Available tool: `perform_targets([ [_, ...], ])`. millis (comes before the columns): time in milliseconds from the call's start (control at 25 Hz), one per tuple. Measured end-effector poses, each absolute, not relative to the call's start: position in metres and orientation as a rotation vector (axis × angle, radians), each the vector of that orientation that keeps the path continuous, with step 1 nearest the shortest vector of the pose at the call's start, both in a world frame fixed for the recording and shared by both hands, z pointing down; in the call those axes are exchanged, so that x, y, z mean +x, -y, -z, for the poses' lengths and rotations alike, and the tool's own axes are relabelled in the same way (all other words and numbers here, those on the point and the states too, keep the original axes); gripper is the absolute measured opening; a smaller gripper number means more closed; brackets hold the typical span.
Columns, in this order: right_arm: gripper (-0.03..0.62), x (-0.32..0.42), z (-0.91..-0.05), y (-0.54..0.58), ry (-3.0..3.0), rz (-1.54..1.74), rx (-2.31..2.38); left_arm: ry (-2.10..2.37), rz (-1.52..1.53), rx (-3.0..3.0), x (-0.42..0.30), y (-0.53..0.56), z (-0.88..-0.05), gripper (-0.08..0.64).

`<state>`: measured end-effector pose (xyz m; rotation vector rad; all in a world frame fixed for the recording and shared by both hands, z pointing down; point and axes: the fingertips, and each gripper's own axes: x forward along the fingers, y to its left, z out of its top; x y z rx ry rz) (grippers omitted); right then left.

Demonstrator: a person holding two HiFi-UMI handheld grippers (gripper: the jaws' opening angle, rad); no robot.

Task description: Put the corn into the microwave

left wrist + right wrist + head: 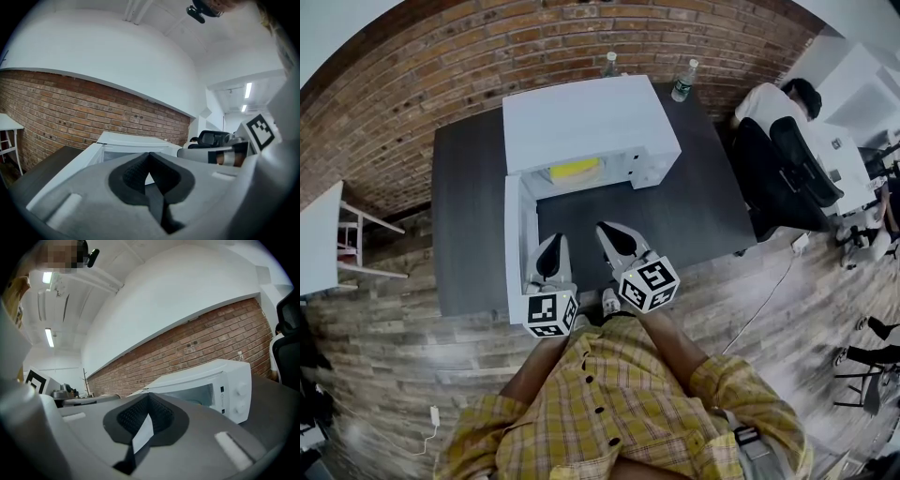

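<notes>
Corn lies crosswise inside the open microwave, straight ahead of me.
Both my jaw pairs closed, empty; left gripper just beside the door, right gripper farther.

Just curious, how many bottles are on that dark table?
2. One bottle stands behind the microwave; the other bottle stands right of it. More may hide behind.

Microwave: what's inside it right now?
With the door swung open, the head view shows a yellow item, likely the corn, near the cavity's front. The top of the microwave covers the rest, so anything deeper is hidden.
</notes>
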<state>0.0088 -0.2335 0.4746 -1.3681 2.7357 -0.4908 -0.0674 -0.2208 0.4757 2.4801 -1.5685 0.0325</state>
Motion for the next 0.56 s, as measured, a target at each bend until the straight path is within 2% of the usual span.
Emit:
perform_targets([
  [560,0.003,0.014,-0.471,0.220,-2.695,0.480,-1.412,1.542,-0.025,2.519,-0.065,0.209,-0.471,-0.003],
])
